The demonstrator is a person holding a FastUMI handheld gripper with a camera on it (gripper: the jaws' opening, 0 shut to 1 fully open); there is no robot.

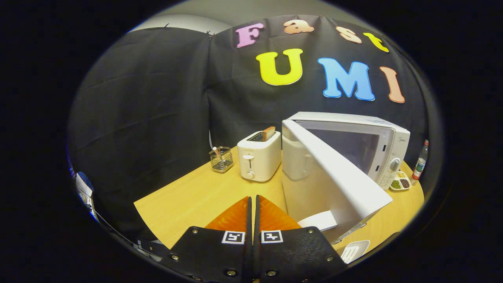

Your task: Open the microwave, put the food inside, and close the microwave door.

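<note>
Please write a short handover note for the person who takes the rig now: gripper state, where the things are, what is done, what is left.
Gripper: shut, holding nothing, over the wooden table, short of the toaster.
Microwave: its door stands wide open, just ahead and to the right of the fingers.
Food: a small dish sits by the microwave's front; I cannot tell whether any food is already inside.
Done: opening. Left: put food inside, close the door.

Your gripper point(252, 200), fingers pressed together on nothing, has bare table point(188, 196) ahead and to the left, while the microwave point(377, 145) door point(338, 177) swung open blocks the right and the toaster point(258, 160) stands farther ahead.
</note>
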